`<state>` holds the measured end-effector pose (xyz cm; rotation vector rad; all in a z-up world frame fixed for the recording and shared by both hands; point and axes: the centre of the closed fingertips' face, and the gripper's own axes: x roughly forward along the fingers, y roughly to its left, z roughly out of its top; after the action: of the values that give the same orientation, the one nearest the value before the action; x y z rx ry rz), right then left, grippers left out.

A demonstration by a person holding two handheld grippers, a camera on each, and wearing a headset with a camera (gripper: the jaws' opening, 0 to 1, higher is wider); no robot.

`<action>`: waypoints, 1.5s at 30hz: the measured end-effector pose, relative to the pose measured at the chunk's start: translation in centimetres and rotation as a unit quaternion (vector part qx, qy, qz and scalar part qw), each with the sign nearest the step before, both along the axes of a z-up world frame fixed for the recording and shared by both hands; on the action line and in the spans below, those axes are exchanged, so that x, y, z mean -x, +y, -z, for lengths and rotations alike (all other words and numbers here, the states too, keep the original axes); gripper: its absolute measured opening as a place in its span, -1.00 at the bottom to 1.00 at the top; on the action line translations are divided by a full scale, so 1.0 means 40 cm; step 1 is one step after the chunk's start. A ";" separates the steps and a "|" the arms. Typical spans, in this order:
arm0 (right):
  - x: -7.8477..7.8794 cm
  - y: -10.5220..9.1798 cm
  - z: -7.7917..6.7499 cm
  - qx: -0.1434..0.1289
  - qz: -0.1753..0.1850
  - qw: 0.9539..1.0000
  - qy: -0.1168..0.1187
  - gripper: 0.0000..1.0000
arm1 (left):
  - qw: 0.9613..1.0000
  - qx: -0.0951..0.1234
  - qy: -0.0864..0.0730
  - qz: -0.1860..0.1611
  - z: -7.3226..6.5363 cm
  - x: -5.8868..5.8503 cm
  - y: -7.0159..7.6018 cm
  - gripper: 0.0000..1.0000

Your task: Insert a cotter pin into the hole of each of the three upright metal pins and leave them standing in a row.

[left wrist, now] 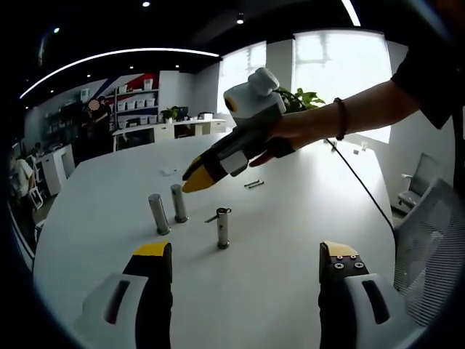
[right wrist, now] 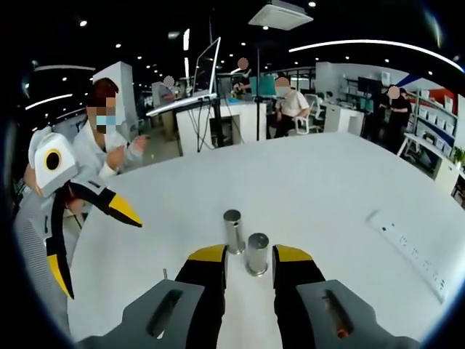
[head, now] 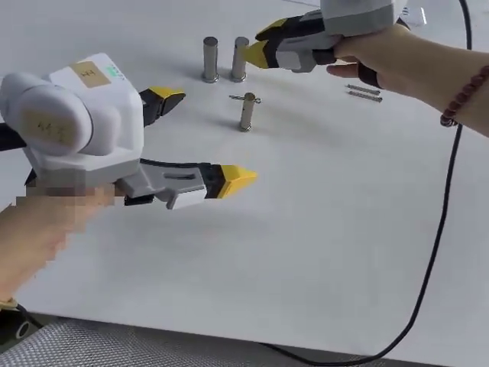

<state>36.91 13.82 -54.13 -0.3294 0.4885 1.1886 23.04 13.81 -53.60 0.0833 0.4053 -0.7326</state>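
Three upright metal pins stand on the white table. Two bare ones (head: 210,59) (head: 240,59) are side by side at the back. The third pin (head: 246,112) stands nearer, with a cotter pin (head: 246,98) through its top hole. My right gripper (head: 262,42) is narrowly open, its tips at the right-hand bare pin (right wrist: 256,253), which shows in the gap between the jaws. The other bare pin (right wrist: 232,230) stands just beyond. My left gripper (head: 202,138) hovers wide open and holds nothing, short of the pinned one (left wrist: 222,227). Two loose cotter pins (head: 364,92) lie at the back right.
A black cable (head: 439,229) runs down the table's right side to the near edge (head: 229,336). A white power strip (right wrist: 407,247) lies towards the table's far side. People and desks stand well behind the table.
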 end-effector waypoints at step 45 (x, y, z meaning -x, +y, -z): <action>-0.044 0.030 0.056 -0.011 0.095 0.995 -0.008 -0.85 | 1.000 0.007 0.002 -0.010 -0.002 -0.004 0.007 0.60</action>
<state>38.65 15.03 -56.38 -0.2669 0.4808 1.0043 23.21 14.10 -53.51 0.0651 0.4047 -0.7161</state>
